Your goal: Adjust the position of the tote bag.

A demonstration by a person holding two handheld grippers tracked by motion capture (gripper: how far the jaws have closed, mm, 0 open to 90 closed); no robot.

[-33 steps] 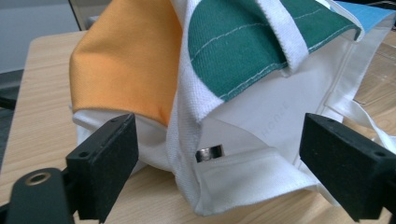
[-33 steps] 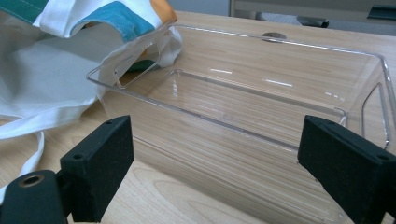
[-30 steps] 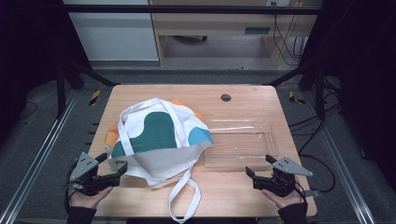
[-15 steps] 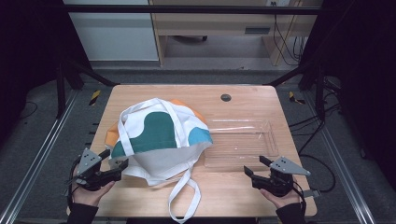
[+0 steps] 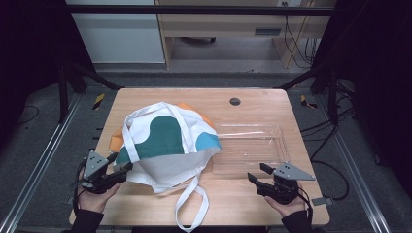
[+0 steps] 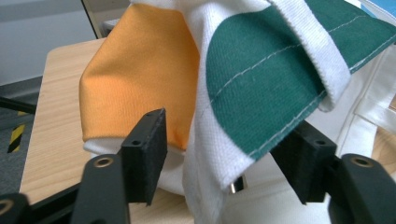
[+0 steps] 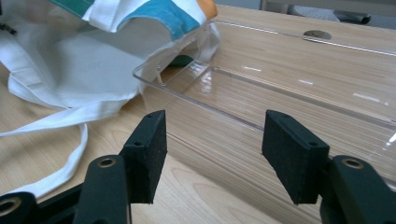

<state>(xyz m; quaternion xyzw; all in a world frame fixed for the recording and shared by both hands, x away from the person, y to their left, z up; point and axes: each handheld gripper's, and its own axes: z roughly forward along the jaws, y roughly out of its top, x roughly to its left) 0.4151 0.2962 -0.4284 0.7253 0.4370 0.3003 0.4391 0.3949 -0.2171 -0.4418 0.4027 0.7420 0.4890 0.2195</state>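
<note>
While looking down from the high view, noted a wooden table (image 5: 145,104) carrying all the work. Saw, across its middle and out toward 9 o'clock, a slumped tote bag (image 5: 165,141) in white, green, orange and blue, with its 3 o'clock edge draped over the near corner of a clear tray (image 5: 252,150). Judged the tray parked at 3 o'clock of the bag so as to receive it, or whatever comes out of it. Found the left gripper (image 5: 122,164) at 7 o'clock of the table, pushed into the bag's lower left corner. Read, in the left gripper view, its jaws (image 6: 224,158) as apart and just lately closing, with a fold of the bag's green-and-white cloth (image 6: 261,84) hanging between the pads but not yet pinched. Took that low placing as a way to catch a hem rather than loose fabric. Found the right gripper (image 5: 257,172) at 5 o'clock, at the tray's near edge. Read its jaws (image 7: 215,149) likewise as apart and just lately narrowing, with nothing between the pads and the tray's rim (image 7: 280,107) just ahead, probably lined up to steady it. Noted a loose white strap (image 5: 192,204) trailing off toward 6 o'clock, and a small dark grommet (image 5: 235,101) at 12 o'clock.
</note>
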